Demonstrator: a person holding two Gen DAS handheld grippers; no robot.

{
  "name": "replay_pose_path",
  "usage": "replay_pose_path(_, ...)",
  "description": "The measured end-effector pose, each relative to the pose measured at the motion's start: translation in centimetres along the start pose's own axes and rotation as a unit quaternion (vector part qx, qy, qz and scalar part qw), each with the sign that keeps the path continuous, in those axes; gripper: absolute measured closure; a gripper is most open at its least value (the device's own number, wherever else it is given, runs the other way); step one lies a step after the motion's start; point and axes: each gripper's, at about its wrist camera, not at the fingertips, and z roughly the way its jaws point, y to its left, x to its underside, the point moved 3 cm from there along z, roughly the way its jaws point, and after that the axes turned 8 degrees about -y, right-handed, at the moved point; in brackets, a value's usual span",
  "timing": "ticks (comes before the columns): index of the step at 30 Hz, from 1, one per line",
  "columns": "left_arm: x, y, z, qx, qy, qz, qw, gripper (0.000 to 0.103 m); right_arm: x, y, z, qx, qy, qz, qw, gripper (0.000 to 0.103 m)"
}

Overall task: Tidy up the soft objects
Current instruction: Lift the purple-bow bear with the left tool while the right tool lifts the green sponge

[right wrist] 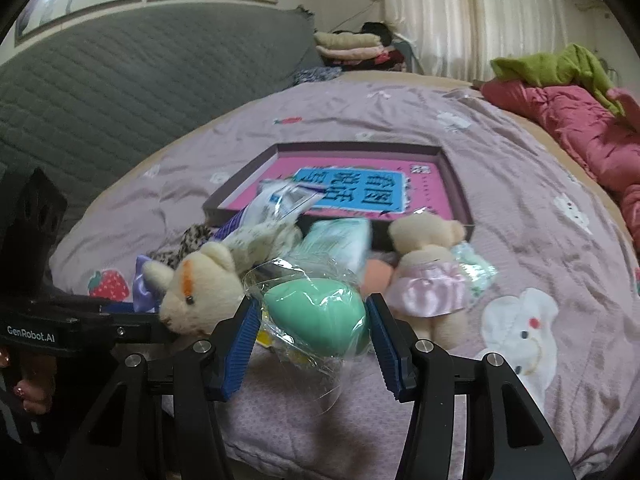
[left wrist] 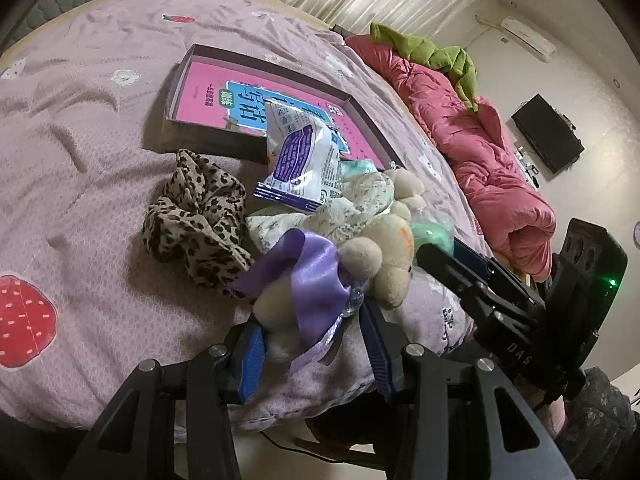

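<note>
A pile of soft things lies on the bed in front of a shallow pink box (left wrist: 188, 76) (right wrist: 280, 160). My left gripper (left wrist: 310, 340) is open around the legs of a cream teddy bear with a purple ribbon (left wrist: 316, 280), whose head shows in the right wrist view (right wrist: 196, 288). My right gripper (right wrist: 312, 332) is open around a mint green sponge in clear wrap (right wrist: 316, 316). A leopard scrunchie (left wrist: 200, 220), a blue-and-white packet (left wrist: 304, 160), a floral cloth (left wrist: 352, 200) and a bear in a pink skirt (right wrist: 428, 276) lie close by.
The lilac bedspread (left wrist: 100, 128) has strawberry and flower prints. A pink quilt (left wrist: 480, 152) with a green garment (left wrist: 432, 52) lies along the right side. A grey padded headboard (right wrist: 120, 80) and folded clothes (right wrist: 352, 46) stand beyond the bed.
</note>
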Motion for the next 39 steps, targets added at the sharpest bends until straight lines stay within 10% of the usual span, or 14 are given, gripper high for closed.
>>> replay_pose_path(39,-5.3,0.0,-2.4,-0.038,-0.117,0.006,0.9923,0.058,-5.0,-3.0,-1.4,0.037,-0.081,0.001,0.996,0.047)
